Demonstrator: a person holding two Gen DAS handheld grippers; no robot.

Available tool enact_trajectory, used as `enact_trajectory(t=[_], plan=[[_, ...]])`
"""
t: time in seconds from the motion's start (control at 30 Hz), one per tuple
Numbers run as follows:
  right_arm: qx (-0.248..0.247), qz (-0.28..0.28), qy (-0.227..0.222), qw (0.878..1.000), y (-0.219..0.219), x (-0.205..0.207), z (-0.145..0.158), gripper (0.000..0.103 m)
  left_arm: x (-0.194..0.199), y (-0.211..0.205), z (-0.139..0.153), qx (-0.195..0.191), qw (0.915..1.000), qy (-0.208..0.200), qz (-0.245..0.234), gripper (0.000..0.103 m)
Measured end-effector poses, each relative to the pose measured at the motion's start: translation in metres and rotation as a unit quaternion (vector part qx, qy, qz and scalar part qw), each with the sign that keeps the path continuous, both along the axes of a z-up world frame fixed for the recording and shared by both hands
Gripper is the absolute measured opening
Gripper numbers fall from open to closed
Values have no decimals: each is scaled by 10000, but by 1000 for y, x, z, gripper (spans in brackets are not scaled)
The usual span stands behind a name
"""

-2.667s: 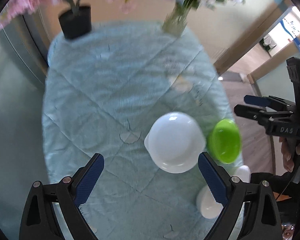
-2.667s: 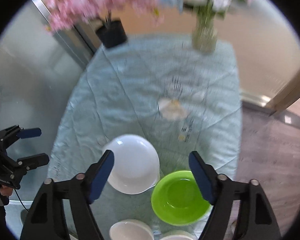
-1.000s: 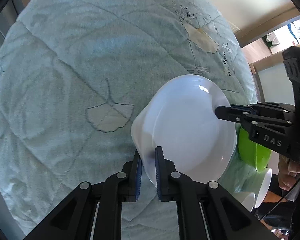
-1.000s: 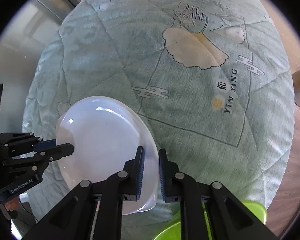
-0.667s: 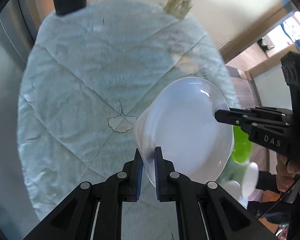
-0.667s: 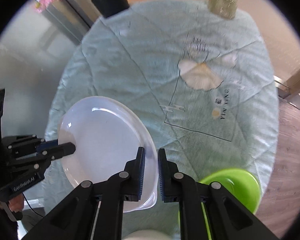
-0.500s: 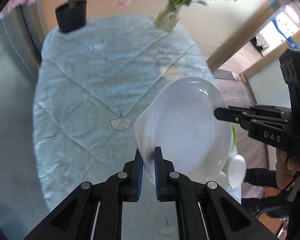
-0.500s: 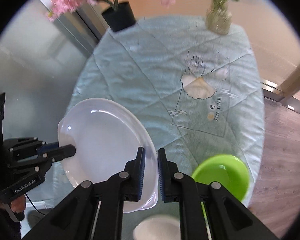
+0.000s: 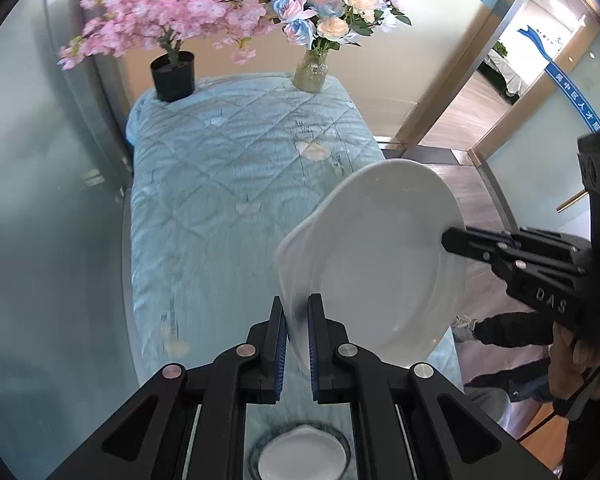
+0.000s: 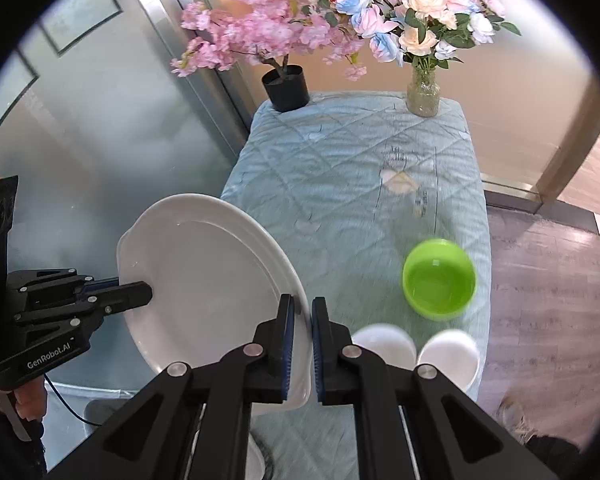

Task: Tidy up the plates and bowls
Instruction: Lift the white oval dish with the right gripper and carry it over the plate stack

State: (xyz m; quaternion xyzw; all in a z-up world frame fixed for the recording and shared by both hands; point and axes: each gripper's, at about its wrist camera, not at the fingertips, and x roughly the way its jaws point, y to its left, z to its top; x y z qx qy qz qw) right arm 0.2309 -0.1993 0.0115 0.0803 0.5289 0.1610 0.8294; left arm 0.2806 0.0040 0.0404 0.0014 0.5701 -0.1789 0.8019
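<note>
The wide white glossy plate (image 9: 376, 264) is held up in the air, tilted, above the near end of the tabletop (image 9: 228, 184) that is draped in a pale blue quilted cloth. Its near rim is clamped by the left tool (image 9: 296, 334), and its opposite rim is pinched by the right tool (image 10: 303, 340). Only in the right wrist view are a lime-green plastic bowl (image 10: 439, 282) and two small white bowls (image 10: 384, 345) seen, set close together near the cloth's right and near edges. Only in the left wrist view is one white bowl (image 9: 300, 454) caught beneath the tool. The cloth's wide middle is left bare. At the far edge, a black pot of pink blossom (image 10: 286, 88) and a glass vase of flowers (image 10: 422, 94) are parked.
</note>
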Motion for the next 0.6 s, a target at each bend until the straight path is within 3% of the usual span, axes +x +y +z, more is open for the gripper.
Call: enact_trajectory(t=[0.27,0.6], plan=[[5,63,31,10000,21,-84,6,7,-108,29,-5,-122,9996,199,171,6],[8,190,258,9995,50,-151,-18,8,-207,62,-24,-55,9980,456,432,5]])
